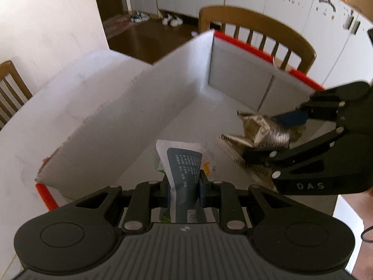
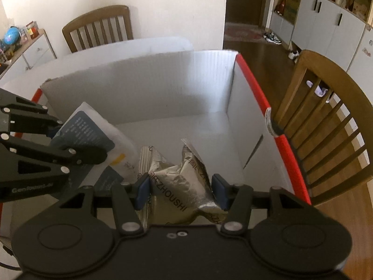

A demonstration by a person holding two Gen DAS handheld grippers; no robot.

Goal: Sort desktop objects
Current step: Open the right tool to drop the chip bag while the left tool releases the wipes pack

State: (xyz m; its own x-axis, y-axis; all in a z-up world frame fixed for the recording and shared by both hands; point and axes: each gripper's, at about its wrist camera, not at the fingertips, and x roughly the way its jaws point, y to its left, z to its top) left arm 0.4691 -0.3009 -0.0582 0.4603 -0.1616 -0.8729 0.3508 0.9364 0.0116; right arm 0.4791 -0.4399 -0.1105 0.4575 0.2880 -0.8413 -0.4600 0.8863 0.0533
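My left gripper is shut on a flat white packet with a grey-blue label, which hangs over the inside of a white corrugated box with a red rim. To its right, my right gripper grips a crumpled silver foil packet. In the right wrist view, my right gripper has its blue pads pressed on both sides of the silver foil packet above the box floor. My left gripper comes in from the left with the white packet. The box rim runs along the right.
The box stands on a white table. A wooden chair stands just beyond the box's red-rimmed side, and another chair is behind the table. White cabinets and shoes on the wood floor lie farther off.
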